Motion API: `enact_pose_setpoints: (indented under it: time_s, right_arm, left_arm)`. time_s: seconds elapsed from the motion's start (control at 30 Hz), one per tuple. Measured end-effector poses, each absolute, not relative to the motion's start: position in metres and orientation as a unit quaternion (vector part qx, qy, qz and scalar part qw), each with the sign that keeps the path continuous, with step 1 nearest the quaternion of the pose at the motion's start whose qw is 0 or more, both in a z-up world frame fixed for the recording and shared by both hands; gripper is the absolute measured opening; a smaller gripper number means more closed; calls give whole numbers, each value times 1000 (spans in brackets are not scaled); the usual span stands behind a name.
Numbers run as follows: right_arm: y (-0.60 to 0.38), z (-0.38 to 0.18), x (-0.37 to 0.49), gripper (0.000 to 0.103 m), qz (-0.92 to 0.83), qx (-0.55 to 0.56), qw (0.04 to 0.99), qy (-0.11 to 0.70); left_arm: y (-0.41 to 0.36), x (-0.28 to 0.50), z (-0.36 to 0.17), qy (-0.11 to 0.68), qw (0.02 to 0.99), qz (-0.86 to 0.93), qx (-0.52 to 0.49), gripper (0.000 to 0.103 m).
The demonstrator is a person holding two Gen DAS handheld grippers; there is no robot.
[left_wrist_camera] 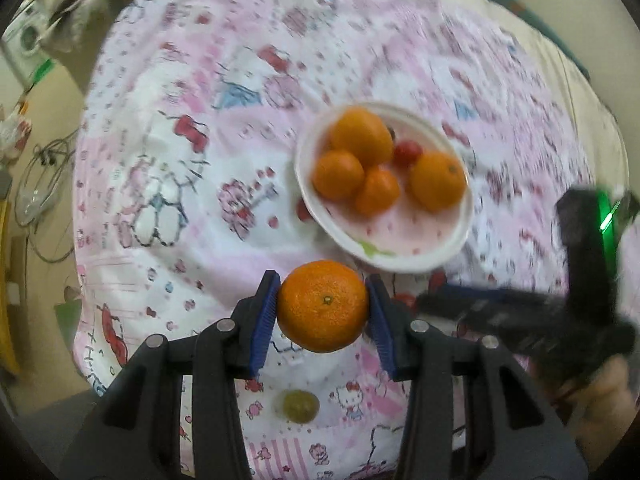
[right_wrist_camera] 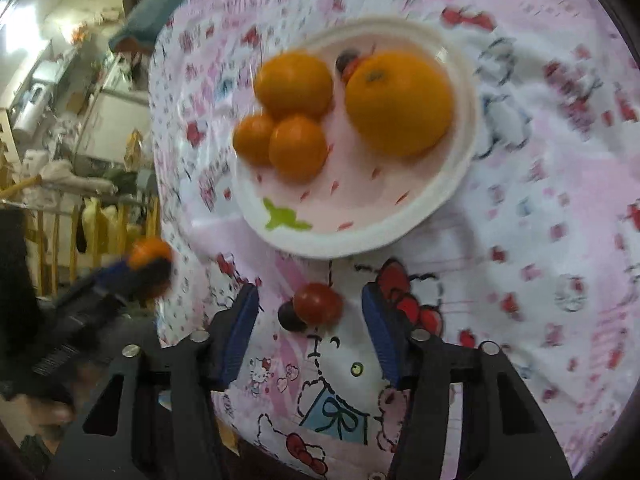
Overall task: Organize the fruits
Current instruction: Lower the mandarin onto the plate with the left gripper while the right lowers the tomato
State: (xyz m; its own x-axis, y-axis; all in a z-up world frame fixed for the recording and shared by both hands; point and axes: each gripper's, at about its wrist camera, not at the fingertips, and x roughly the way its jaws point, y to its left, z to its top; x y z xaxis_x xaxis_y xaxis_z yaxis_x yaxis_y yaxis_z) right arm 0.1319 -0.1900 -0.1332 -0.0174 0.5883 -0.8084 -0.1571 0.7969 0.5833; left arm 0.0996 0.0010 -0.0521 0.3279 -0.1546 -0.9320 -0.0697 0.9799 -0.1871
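Observation:
My left gripper (left_wrist_camera: 323,306) is shut on a mandarin (left_wrist_camera: 322,306) and holds it above the cloth, just in front of the white plate (left_wrist_camera: 424,258). The plate holds several oranges (left_wrist_camera: 438,180) and a cherry tomato (left_wrist_camera: 407,153). A green grape (left_wrist_camera: 299,405) lies on the cloth below the left gripper. My right gripper (right_wrist_camera: 310,320) is open; a cherry tomato (right_wrist_camera: 319,303) and a dark grape (right_wrist_camera: 290,317) lie on the cloth between its fingers, untouched. The plate (right_wrist_camera: 360,240) lies just beyond them, with a big orange (right_wrist_camera: 400,102) in it. The left gripper with its mandarin (right_wrist_camera: 150,254) shows at left.
A pink and white cartoon-print cloth (left_wrist_camera: 192,168) covers the table. The right gripper (left_wrist_camera: 520,312) shows blurred at the right of the left wrist view. Room clutter and wooden railings (right_wrist_camera: 80,220) lie beyond the table's left edge.

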Motion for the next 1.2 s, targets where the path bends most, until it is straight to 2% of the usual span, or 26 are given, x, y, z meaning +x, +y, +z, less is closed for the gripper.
enact_pose_setpoints:
  time_s: [0.2,0.3,0.8,1.2]
  right_arm:
    - [-174,-152,127,48,264,141,680,670]
    - [-174,-153,126,34,263,132,682,669]
    - [-180,-138,126,33,273,134,692,655]
    - [-195,-100,125,33,292,158,714,617]
  left_arm:
    - [20,109,-46,571,810,-12,-133,39]
    - [16,111,-49,574,807,-15,-139,39]
    - [20,113,-54,574,808,-3,-134,39]
    - [18,114,-60,568,815,11,-115,39]
